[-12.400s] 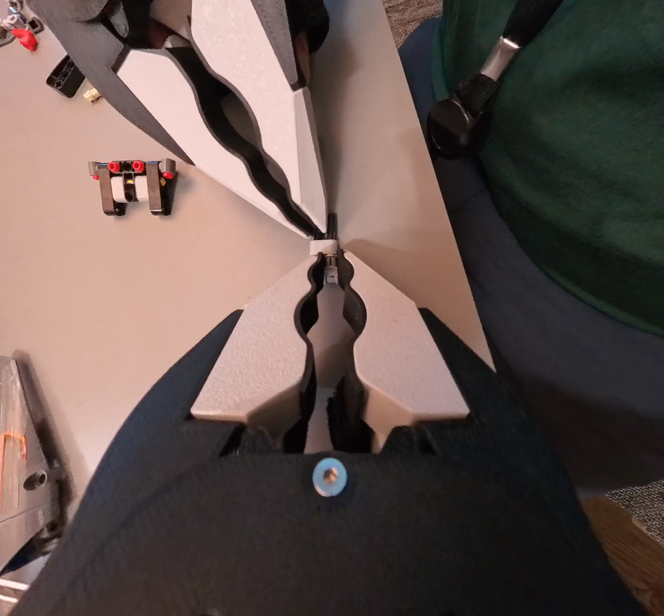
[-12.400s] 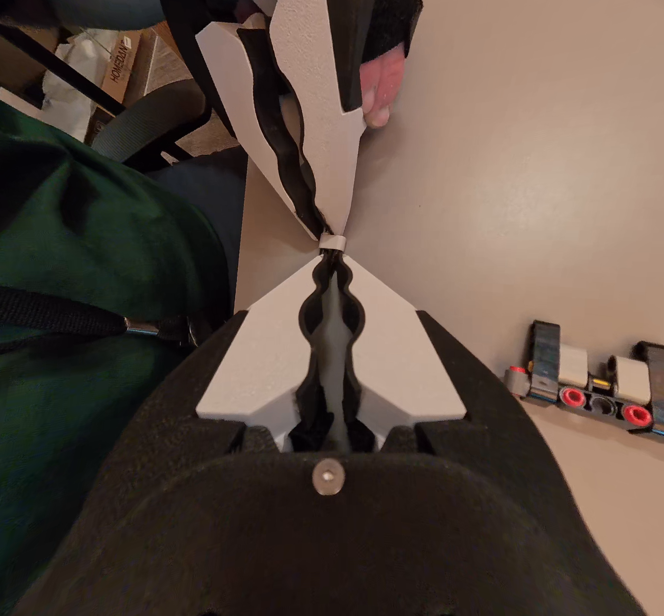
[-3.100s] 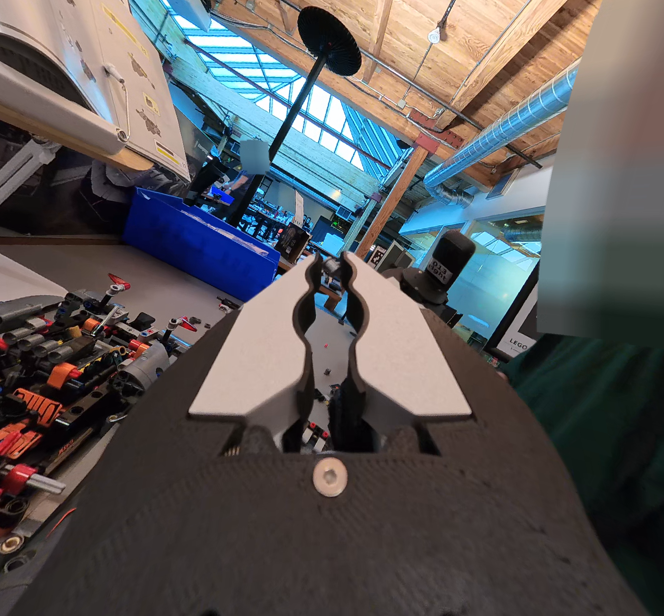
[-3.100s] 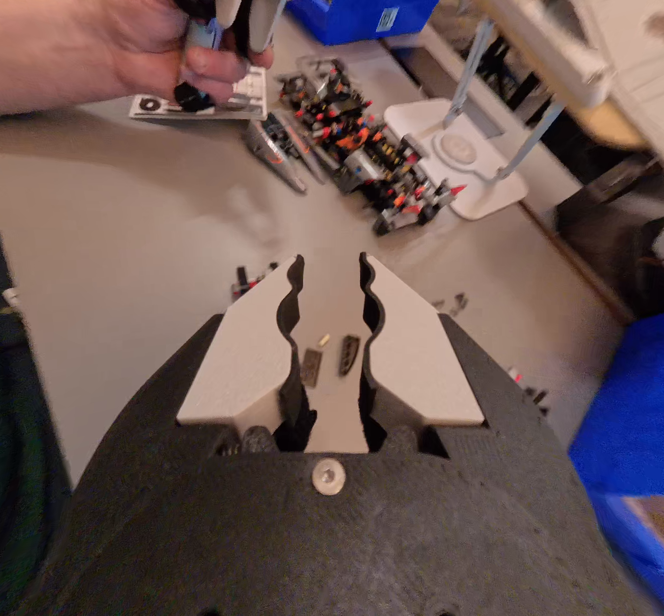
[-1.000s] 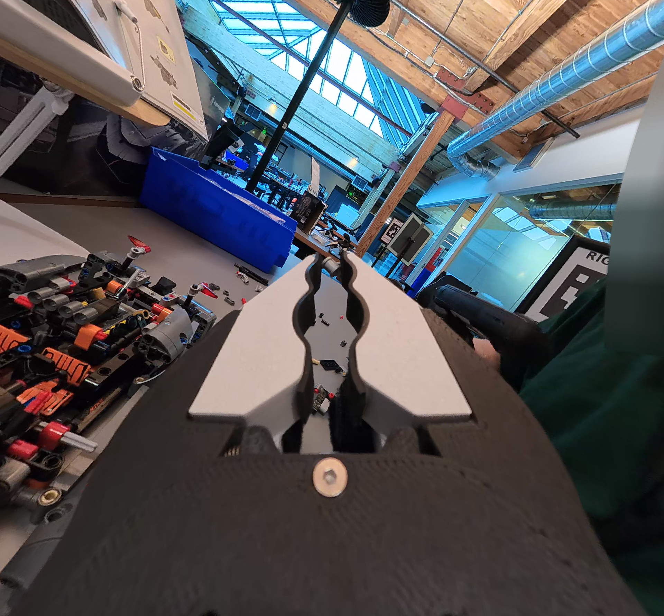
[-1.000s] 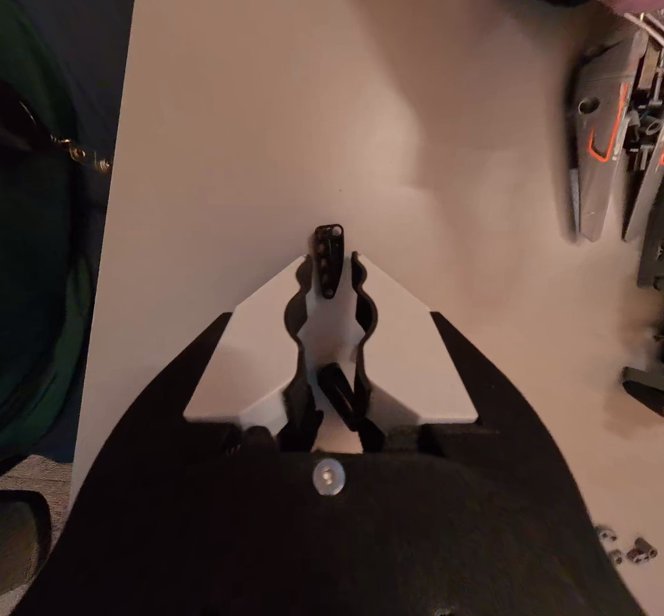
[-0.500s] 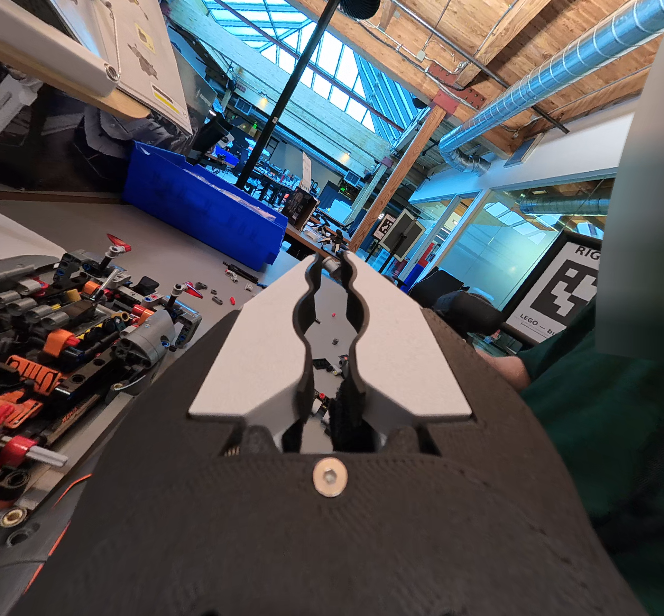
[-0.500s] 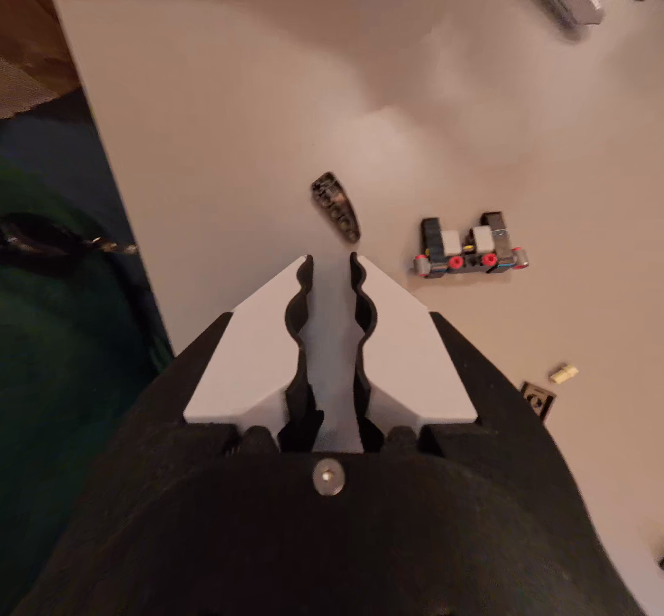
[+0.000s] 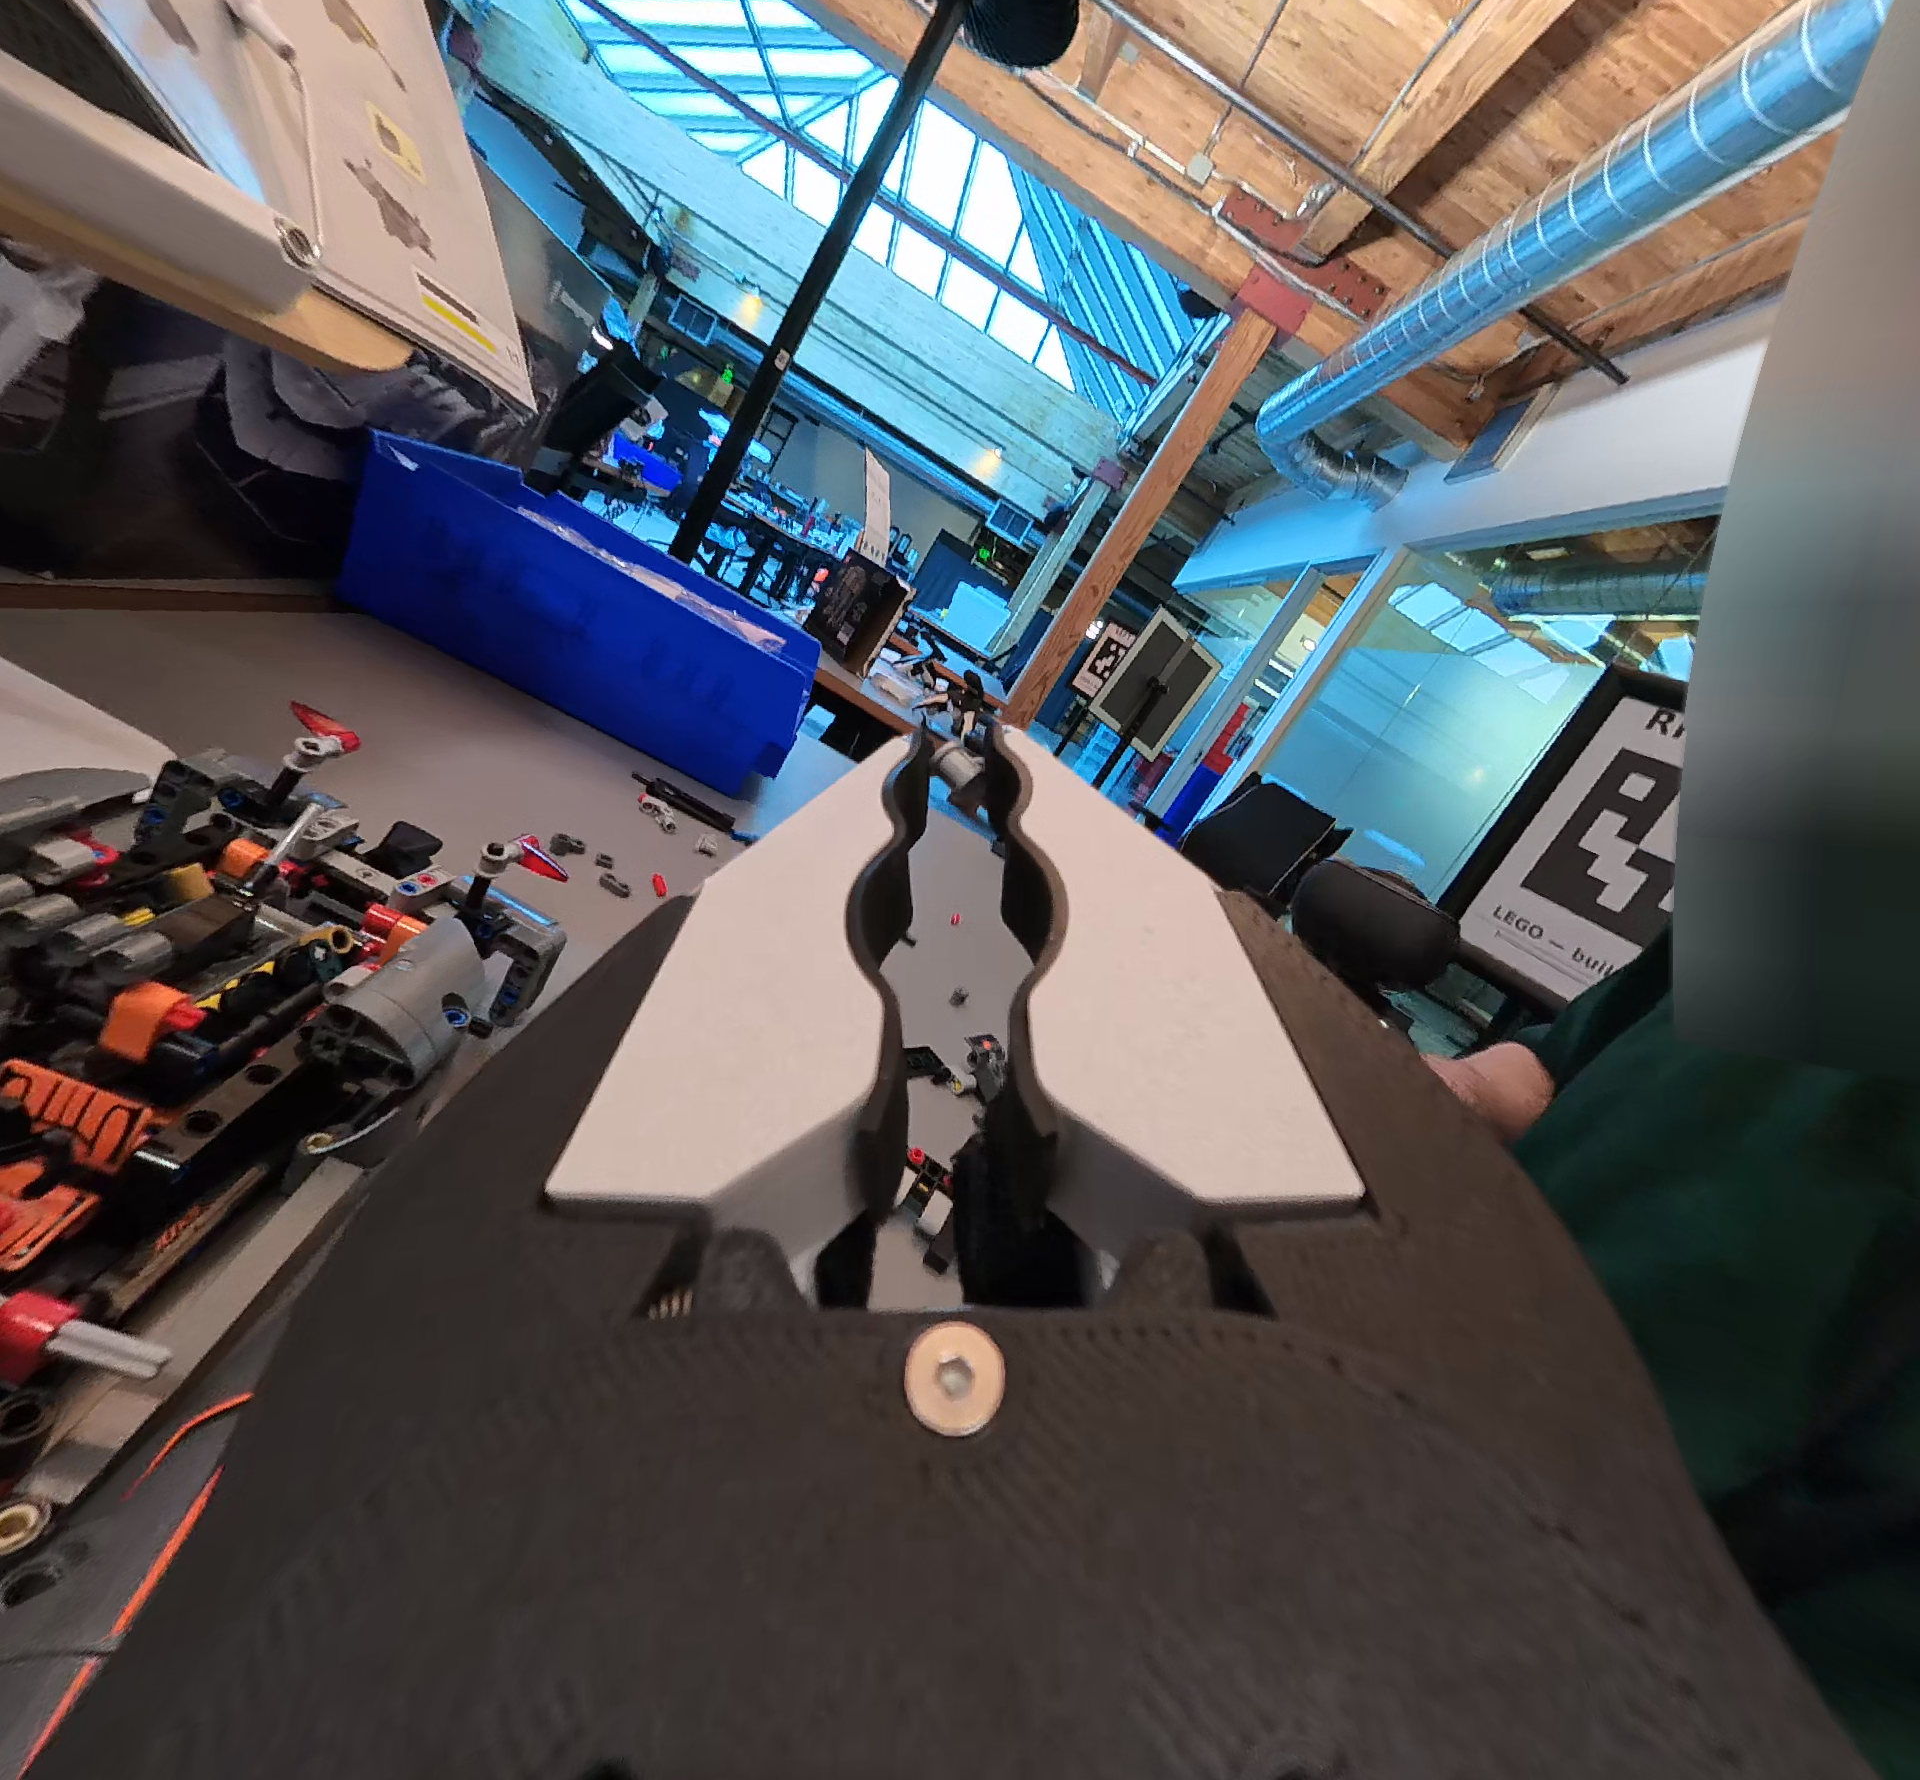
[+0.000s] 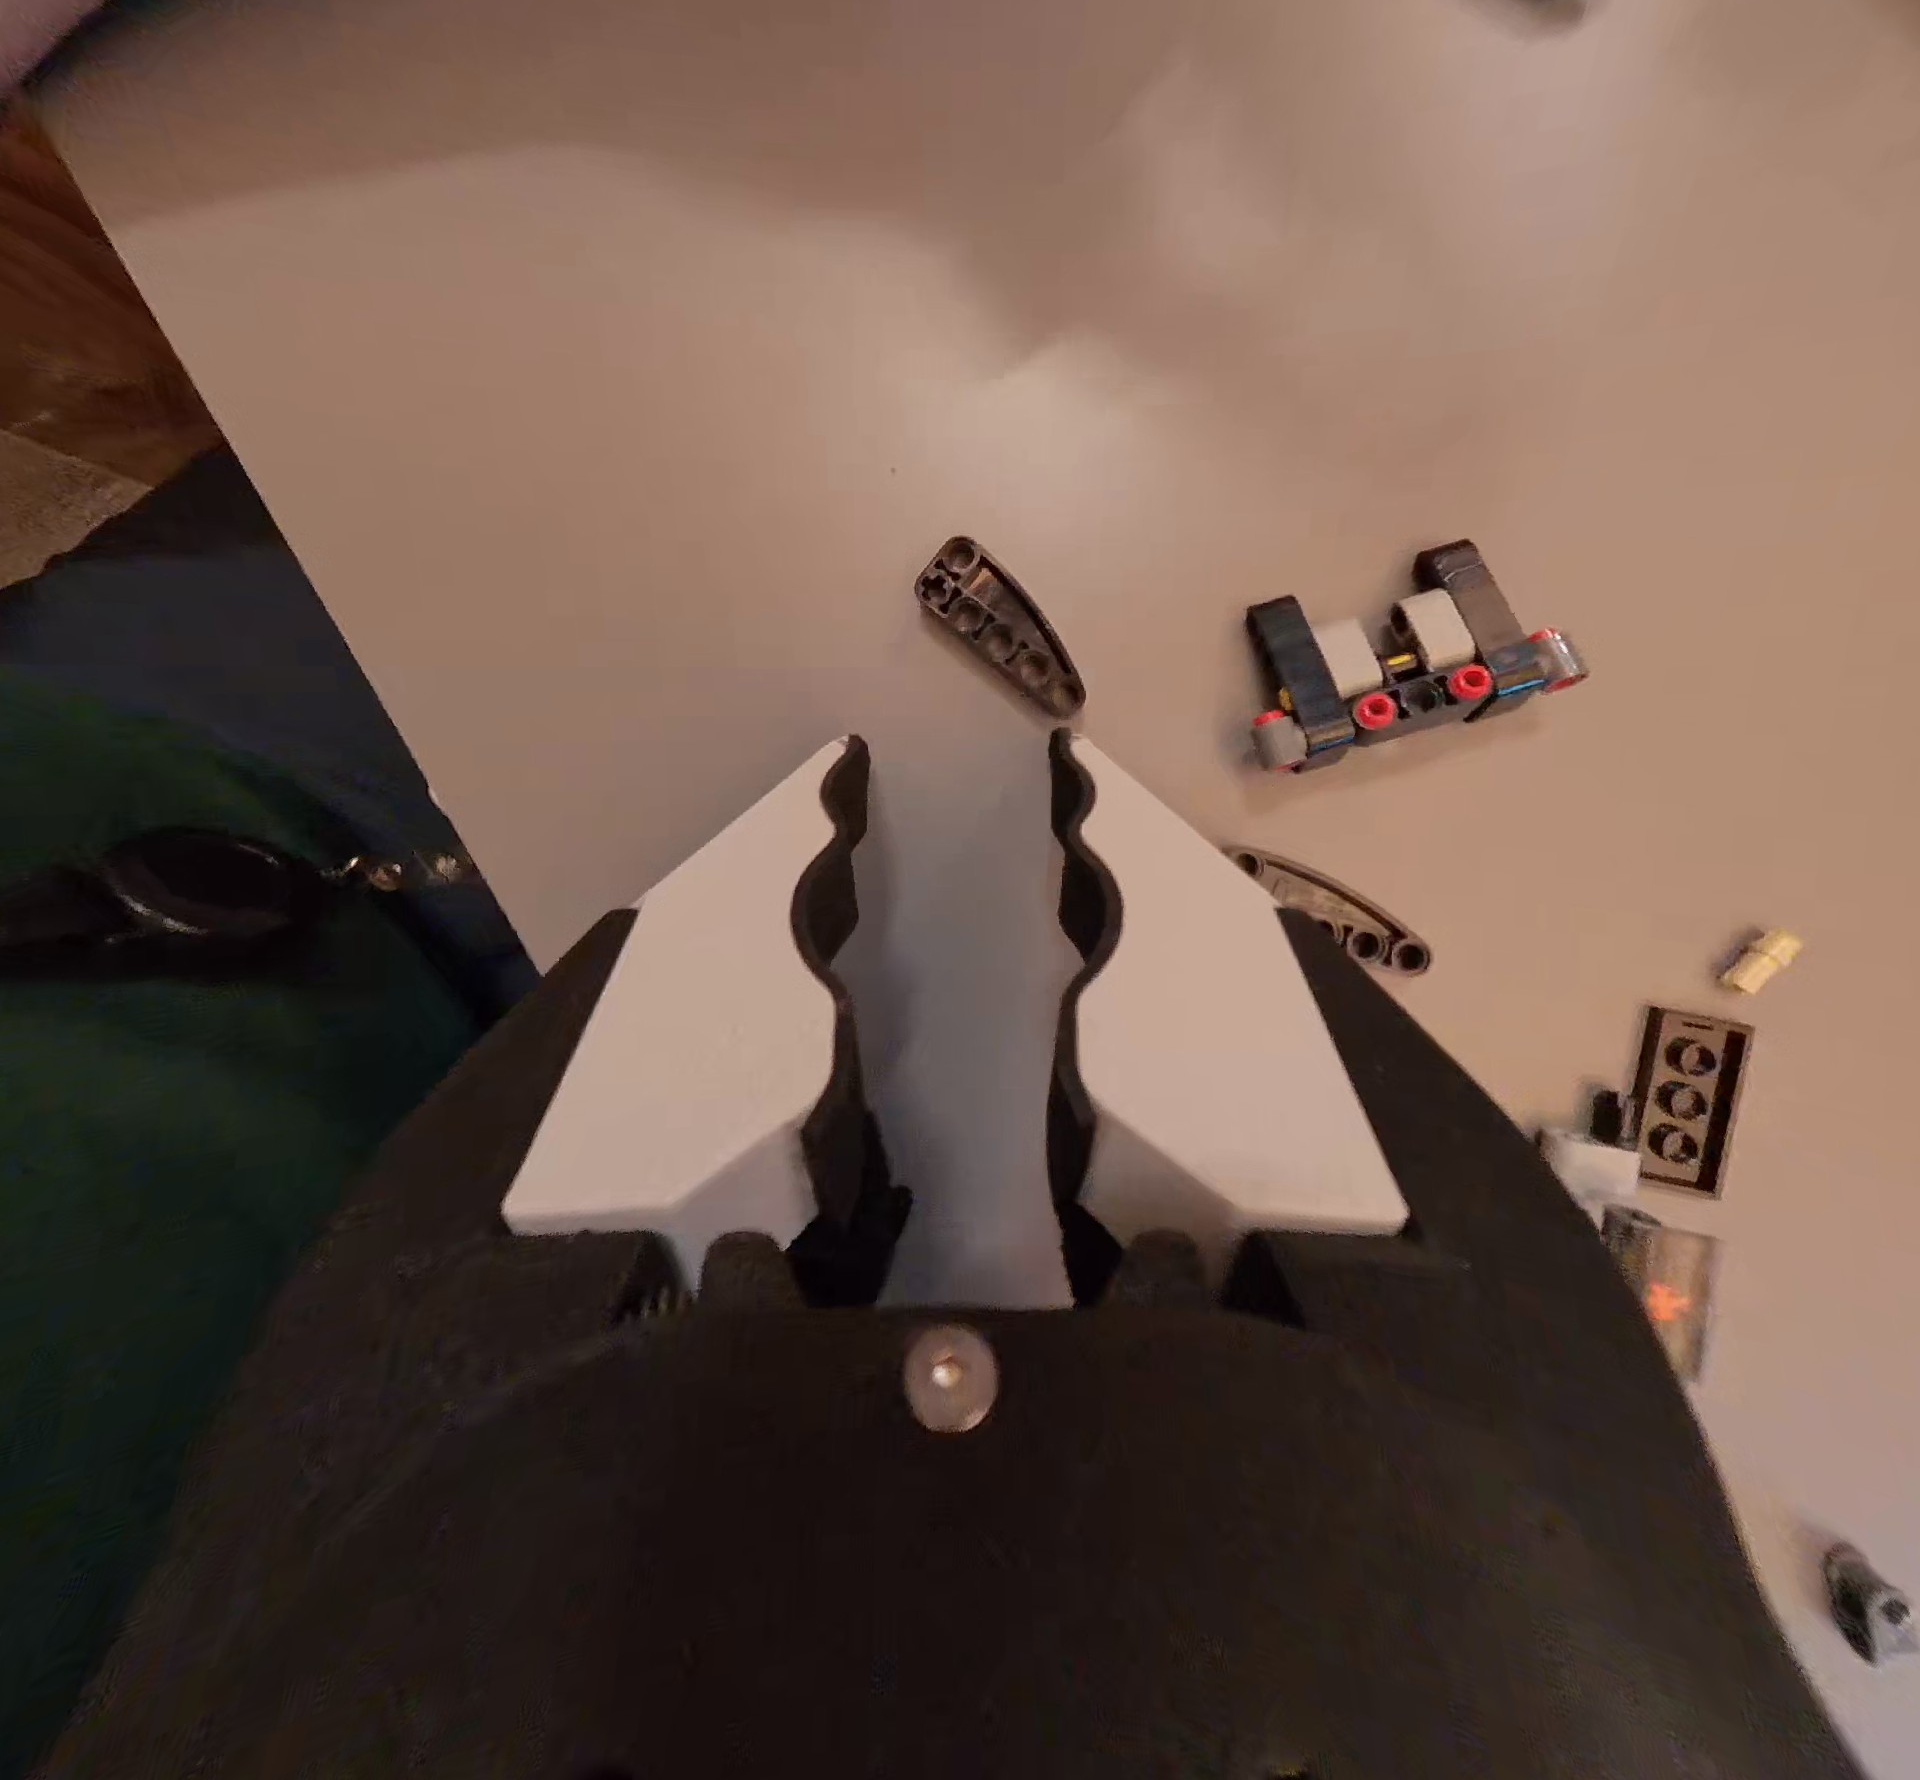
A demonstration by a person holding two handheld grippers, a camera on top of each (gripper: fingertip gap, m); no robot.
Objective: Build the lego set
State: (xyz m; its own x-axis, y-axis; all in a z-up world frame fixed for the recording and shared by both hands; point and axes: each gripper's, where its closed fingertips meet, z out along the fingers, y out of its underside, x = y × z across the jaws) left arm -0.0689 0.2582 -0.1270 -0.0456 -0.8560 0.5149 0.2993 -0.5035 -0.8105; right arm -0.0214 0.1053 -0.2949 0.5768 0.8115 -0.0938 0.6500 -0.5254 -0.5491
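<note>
Right wrist view: right gripper (image 10: 951, 743) spread, empty, above table. Dark tapered plastic liftarm (image 10: 1000, 626) lay at one o'clock; small black-and-grey subassembly (image 10: 1413, 658) at two o'clock. Left gripper (image 9: 958, 762) apparently pinched small grey piece (image 9: 958, 762). Advised: grip liftarm across its narrow width.

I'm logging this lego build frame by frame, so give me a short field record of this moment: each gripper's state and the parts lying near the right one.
left gripper: raised off the table, shut on a small grey piece
right gripper: open, empty, above the table
nearest part: dark tapered beam, just beyond the fingertips
small assembly: black and grey with red pins, right of the beam
curved dark beam: beside the right finger
main model: on the table, left in the left wrist view
</note>
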